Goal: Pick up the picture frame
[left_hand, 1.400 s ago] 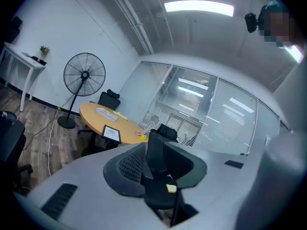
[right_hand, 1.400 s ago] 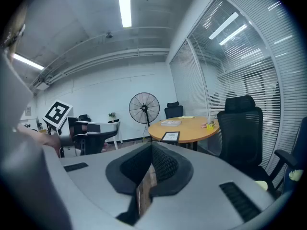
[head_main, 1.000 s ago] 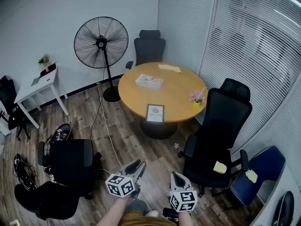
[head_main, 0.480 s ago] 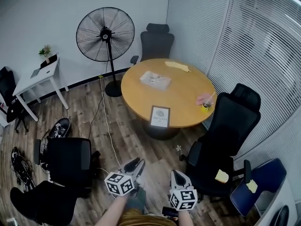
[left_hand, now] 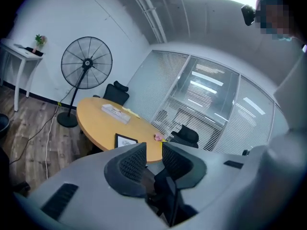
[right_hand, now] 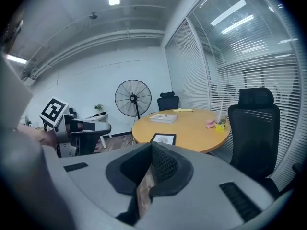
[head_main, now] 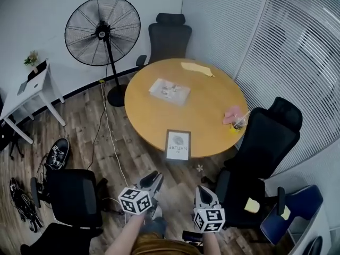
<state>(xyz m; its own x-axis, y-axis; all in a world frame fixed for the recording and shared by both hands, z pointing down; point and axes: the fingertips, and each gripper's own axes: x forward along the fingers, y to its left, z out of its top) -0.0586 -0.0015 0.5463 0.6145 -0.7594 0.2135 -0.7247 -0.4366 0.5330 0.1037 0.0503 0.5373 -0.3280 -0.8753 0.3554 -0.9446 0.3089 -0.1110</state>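
Note:
The picture frame [head_main: 178,144], black-edged with a white print, lies flat near the front edge of the round wooden table [head_main: 207,102]. It also shows in the left gripper view [left_hand: 125,141] and the right gripper view [right_hand: 163,139]. Both grippers hang over the wooden floor, well short of the table. My left gripper [head_main: 154,180] [left_hand: 153,148] has a narrow gap between its pads and nothing in it. My right gripper [head_main: 201,192] [right_hand: 152,146] has its tips together and is empty.
A black office chair [head_main: 265,142] stands right of the frame, another [head_main: 169,36] behind the table, a third [head_main: 74,198] at the lower left. A standing fan [head_main: 102,31], its cable [head_main: 109,137] and a white side table [head_main: 29,92] are at left. A book [head_main: 169,91] and a cup [head_main: 237,122] sit on the table.
The head view has moved closer to the table, so the picture frame now lies nearer and lower in view. Both grippers have travelled forward with it, still side by side.

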